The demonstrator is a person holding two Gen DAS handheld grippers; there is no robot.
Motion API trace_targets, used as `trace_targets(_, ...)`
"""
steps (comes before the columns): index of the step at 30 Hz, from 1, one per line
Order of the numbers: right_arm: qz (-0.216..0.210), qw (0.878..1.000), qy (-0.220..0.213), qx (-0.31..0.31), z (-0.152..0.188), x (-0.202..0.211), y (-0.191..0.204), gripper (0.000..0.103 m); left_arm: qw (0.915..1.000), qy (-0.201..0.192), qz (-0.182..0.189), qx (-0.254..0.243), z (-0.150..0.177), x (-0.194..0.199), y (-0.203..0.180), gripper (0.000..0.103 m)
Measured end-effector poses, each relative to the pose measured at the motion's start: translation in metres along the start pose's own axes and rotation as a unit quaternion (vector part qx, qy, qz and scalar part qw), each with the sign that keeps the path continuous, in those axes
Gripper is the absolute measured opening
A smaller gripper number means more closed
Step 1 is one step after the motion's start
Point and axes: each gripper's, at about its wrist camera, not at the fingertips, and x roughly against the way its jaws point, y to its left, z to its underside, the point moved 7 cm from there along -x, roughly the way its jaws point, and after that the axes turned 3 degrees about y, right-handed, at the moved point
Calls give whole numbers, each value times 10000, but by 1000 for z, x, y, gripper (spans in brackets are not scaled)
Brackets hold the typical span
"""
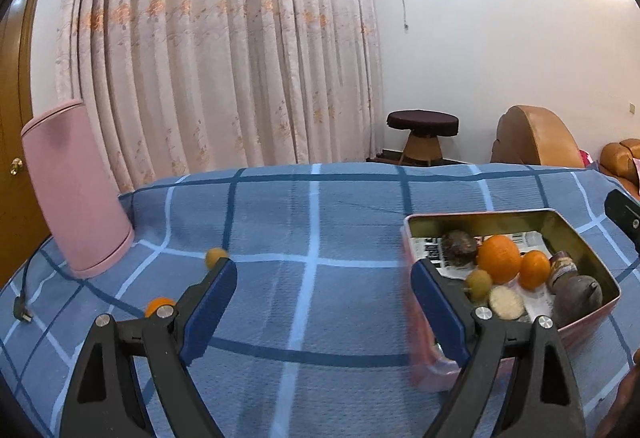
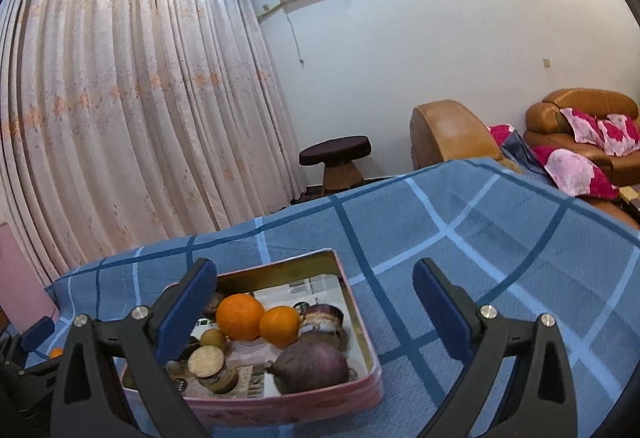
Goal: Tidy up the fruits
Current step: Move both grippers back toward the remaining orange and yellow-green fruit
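A table is covered with a blue checked cloth (image 1: 320, 222). A pink tin box (image 2: 280, 404) is set on the cloth, toward the right side of the tabletop. The box is lined with newspaper and is filled with fruit. A big orange (image 2: 240, 317) and a small orange (image 2: 279, 326) are seen touching side by side in the middle of the box. A dark purple fruit (image 2: 316, 366) is laid at the near edge of the box, and a cut fruit with a pale face (image 2: 206, 361) is seen to its left.

Two small orange fruits are left out on the cloth, toward the left side: one (image 1: 214, 257) is farther back, near a pink bin (image 1: 76, 194) at the left edge, and one (image 1: 157, 305) is closer.

The left gripper (image 1: 324, 302) is held wide apart and nothing is gripped. The right gripper (image 2: 316, 312) is also spread wide and nothing is gripped; the box is seen just past its left finger.
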Motion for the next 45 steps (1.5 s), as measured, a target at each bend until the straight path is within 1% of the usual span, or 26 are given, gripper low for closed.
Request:
trace_targets(2,-11,10000,48,12,3,1,5,101,10000,36,-47,18,2,0,7,90)
trace_targets(7,4,9999,-3,156,8,9,22,101,9999,93,-103,98,6,1,24,90)
trace_targets(20,-277,9989,116,362,27,12,81,101,9990,240,-281,248,13,-3,72,90)
trace_targets(24,-422,9980,157,434,33,11,104,101,9982,351,-335,339,16,-7,91,90)
trace_targets(30,-578,9962,195,622,43,9,138,101,9954,658,-324,611,23,-18,128,90)
trace_targets(34,-738,9943,229,740,50,7,162,101,9914,901,-288,903,32,-25,160,90)
trace_targets(40,-911,9918,313,837,58,2,192,101,9866,1032,-445,1185,37,-30,203,90)
trace_targets(42,-951,9907,316,919,59,2,198,101,9852,1051,-396,1298,36,-30,210,90)
trace_targets(45,-1035,9890,264,1021,60,4,202,101,9843,1119,-207,1353,36,-33,206,90)
